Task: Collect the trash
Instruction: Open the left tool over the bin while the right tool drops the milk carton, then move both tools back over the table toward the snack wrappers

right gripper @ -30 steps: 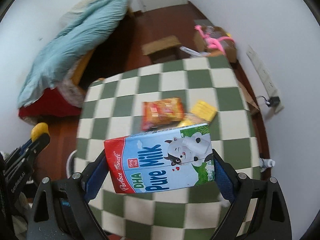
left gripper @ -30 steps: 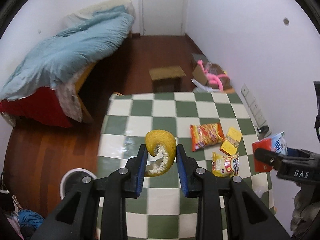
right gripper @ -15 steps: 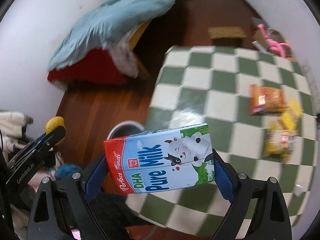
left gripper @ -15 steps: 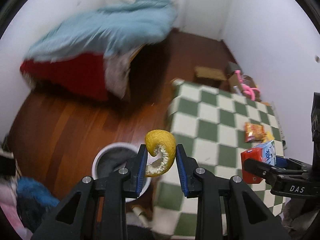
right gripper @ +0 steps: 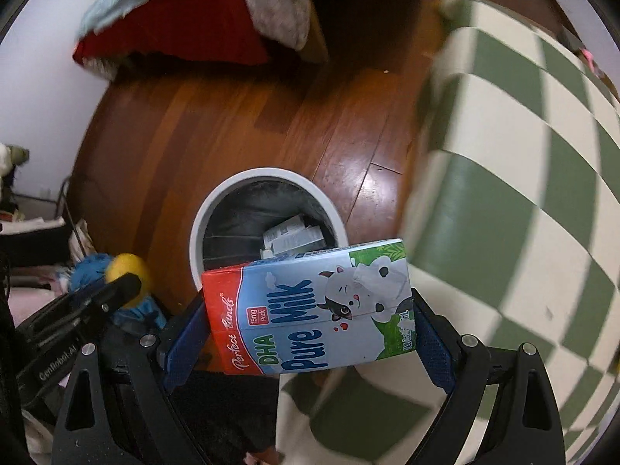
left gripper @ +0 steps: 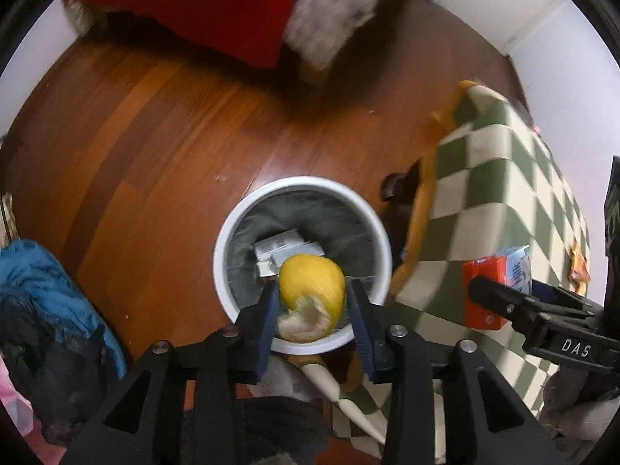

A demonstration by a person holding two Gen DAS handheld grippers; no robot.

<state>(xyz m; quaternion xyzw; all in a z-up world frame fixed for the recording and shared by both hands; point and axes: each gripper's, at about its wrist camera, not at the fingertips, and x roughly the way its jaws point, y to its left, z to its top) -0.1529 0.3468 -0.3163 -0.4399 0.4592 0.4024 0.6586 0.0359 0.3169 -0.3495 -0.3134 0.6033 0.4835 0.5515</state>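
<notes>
My left gripper holds a yellow citrus peel directly above the white round trash bin, which has a dark liner and white cartons inside. The jaws look slightly wider than before, with a gap on the right side of the peel. My right gripper is shut on a blue and red Pure Milk carton held sideways over the near rim of the bin. The carton and right gripper also show at the right of the left wrist view.
The bin stands on a wooden floor beside the green-and-white checkered table. A bed with a red cover lies beyond. Blue cloth lies on the floor at left. Snack wrappers lie on the table.
Both grippers swung left and down from the table to the bin, which is now right below them. The left jaws appear slightly wider around the peel.
</notes>
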